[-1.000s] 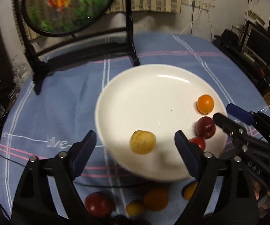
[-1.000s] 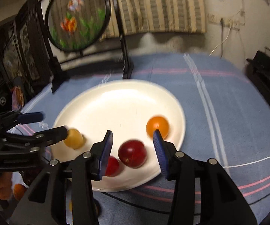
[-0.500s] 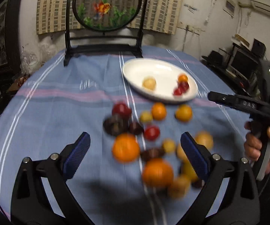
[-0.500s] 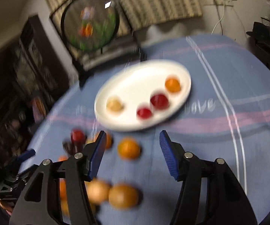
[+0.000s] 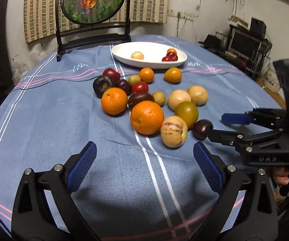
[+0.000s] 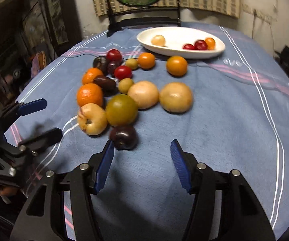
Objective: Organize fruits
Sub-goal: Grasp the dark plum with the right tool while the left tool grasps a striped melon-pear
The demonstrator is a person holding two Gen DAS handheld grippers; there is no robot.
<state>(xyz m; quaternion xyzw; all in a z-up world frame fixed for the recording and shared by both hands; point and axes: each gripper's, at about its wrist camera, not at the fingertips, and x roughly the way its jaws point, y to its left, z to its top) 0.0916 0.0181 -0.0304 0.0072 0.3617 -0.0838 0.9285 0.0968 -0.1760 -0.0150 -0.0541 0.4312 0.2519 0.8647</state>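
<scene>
Next up, prob the small dark purple plum (image 6: 124,137) at lower centre of the right wrist view, nearest fruit of the loose pile on the blue striped tablecloth (image 6: 224,120). Best done w/ the right gripper (image 6: 142,158) slid a bit left so the plum sits centred btw both blue pads, not just off the left pad tip as now; then closed gently, since ripe skin likely bruises. Worth watching the pale striped round fruit (image 6: 93,119) and the olive-green round fruit (image 6: 121,110) just beside it, easy to nudge and set rolling. Right gripper half open, jaws just been opening, nothing btw them; angled steeply down at the cloth. Left gripper (image 5: 144,166) spread wide, empty, jaws also just opened, pointing down toward the cloth short of the big orange (image 5: 147,117). Destination, the white oval ceramic plate (image 5: 124,57), upper centre of frame, holding 4 small fruits; abt 17 still on the cloth.
</scene>
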